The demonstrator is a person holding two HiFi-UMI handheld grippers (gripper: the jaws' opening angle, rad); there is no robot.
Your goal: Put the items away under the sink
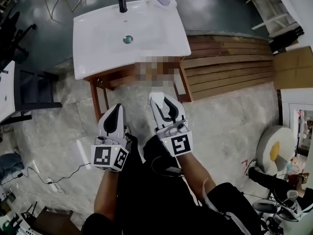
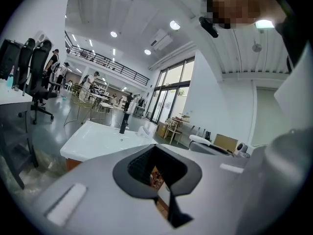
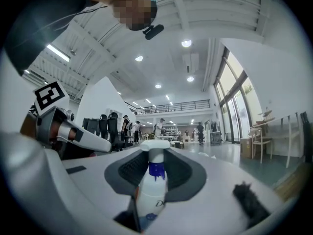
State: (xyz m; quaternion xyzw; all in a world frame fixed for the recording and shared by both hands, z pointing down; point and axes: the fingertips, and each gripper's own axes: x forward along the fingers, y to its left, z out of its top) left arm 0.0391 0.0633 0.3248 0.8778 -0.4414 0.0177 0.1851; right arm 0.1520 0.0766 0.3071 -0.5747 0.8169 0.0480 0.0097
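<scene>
The right gripper (image 3: 155, 153) is gripping a white spray bottle (image 3: 149, 192) lengthwise along its jaws, cap outward; the left gripper (image 2: 157, 154) is hanging closed and empty over grey floor (image 1: 58, 131), facing the white sink (image 1: 98, 43)

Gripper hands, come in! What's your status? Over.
Right gripper shut on white spray bottle. Left gripper unclear, can't tell if holding. Both short of the sink; no obstacle seen.
</scene>
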